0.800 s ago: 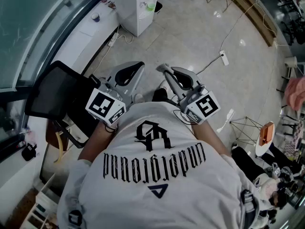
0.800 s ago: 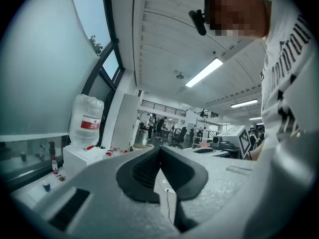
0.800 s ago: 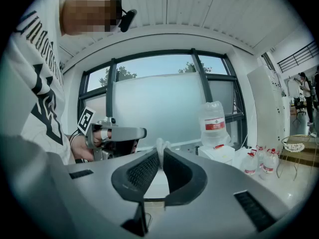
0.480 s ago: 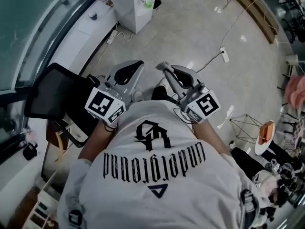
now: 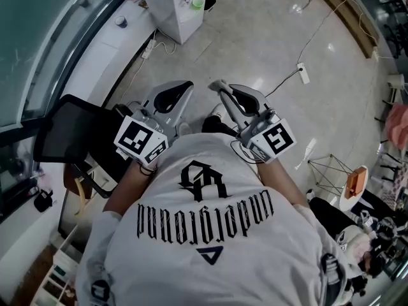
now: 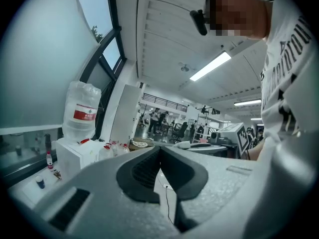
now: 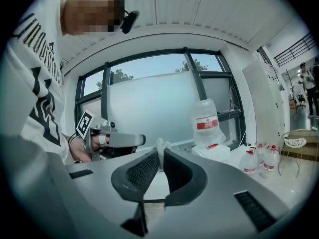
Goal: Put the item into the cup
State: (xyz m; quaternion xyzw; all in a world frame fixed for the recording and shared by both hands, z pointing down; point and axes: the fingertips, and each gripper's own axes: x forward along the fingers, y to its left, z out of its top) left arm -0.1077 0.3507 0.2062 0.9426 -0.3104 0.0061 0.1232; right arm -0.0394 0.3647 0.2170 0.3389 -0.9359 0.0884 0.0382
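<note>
Though pinching a white item [image 7: 160,144] in the right gripper [image 7: 159,154], beside the closed, empty left gripper [image 6: 160,151], finds no cup in view.

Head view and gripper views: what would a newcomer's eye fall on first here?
The person's white T-shirt with black print fills the lower head view. In front of it, the right gripper pinches a small white item at its tips; the left gripper is shut on nothing.

Glossy floor [image 5: 255,37], power strip [image 5: 304,74], white box [image 5: 172,8]
</note>
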